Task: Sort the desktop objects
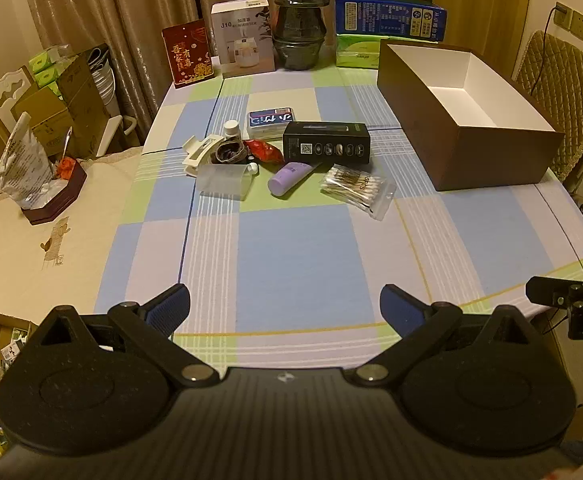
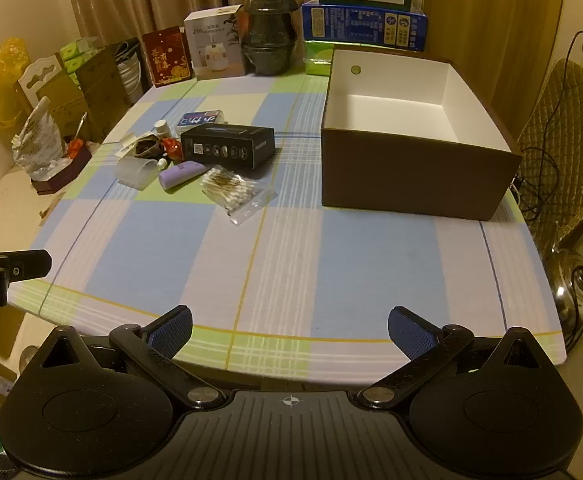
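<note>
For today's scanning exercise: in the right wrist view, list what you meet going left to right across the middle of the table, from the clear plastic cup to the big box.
Clear plastic cup → purple tube → bag of cotton swabs → open brown box.

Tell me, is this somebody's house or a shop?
Most likely a home, maybe a dining room. A checked tablecloth covers the table, curtains hang behind it, a padded chair stands beside, and everyday clutter like a cotton swab bag lies about.
</note>
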Tool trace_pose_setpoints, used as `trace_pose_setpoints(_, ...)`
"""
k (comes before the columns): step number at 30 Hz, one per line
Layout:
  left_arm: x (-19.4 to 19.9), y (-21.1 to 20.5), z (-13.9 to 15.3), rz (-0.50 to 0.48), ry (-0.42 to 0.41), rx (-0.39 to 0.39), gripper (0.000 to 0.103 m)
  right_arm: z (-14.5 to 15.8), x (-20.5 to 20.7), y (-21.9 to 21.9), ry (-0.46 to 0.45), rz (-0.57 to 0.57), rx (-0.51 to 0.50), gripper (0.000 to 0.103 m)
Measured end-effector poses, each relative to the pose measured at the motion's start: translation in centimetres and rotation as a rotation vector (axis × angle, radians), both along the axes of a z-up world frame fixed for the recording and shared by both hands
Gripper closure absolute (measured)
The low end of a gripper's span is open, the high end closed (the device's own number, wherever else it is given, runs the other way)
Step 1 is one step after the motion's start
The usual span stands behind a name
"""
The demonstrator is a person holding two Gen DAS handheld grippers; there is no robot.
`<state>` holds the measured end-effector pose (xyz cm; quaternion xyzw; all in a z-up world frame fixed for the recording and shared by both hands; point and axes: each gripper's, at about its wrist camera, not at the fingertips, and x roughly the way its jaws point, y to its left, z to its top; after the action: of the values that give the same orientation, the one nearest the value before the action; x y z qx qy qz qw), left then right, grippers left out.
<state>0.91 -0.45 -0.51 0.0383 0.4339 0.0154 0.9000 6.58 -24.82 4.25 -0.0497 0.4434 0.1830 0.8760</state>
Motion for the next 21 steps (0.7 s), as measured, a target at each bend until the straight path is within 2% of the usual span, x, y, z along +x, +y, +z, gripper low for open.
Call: trace_pose_setpoints(21, 0.27, -0.89, -0.13, 0.003, 0.004, 0.005, 0.003, -0.12, 0.11, -0.59, -0.001, 0.002, 0.0, 0.002)
